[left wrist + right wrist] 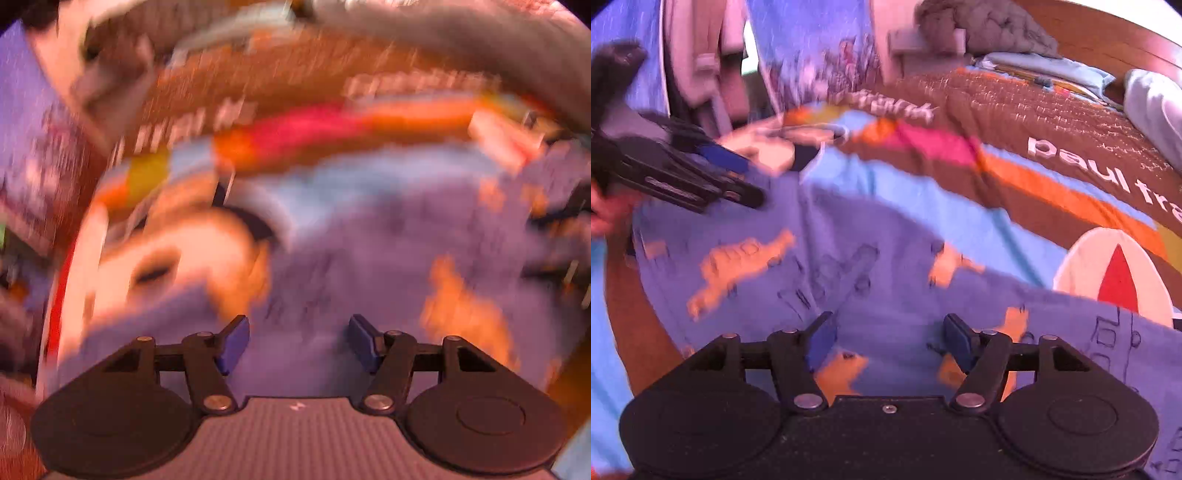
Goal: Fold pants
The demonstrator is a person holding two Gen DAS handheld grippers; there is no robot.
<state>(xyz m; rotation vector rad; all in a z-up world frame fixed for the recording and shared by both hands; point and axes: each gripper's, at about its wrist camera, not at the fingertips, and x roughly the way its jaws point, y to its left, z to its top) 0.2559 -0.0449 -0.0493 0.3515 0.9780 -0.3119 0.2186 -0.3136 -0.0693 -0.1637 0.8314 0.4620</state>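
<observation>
The pants (pixel 820 273) are purple-blue cloth with orange dinosaur prints, spread on a patterned bedspread. In the left wrist view, which is blurred, they (pixel 369 266) fill the middle and right. My left gripper (pixel 297 341) is open and empty just above the cloth. It also shows in the right wrist view (pixel 731 162) at the far left, over the pants' far left edge. My right gripper (pixel 888 339) is open and empty, low over the near part of the pants.
The bedspread (pixel 1052 122) is brown with orange, pink and blue bands and white lettering. A grey knitted blanket (pixel 986 26) and a pale pillow (pixel 1156 99) lie at the far end. A white circle with a red rocket (pixel 1115 273) is at the right.
</observation>
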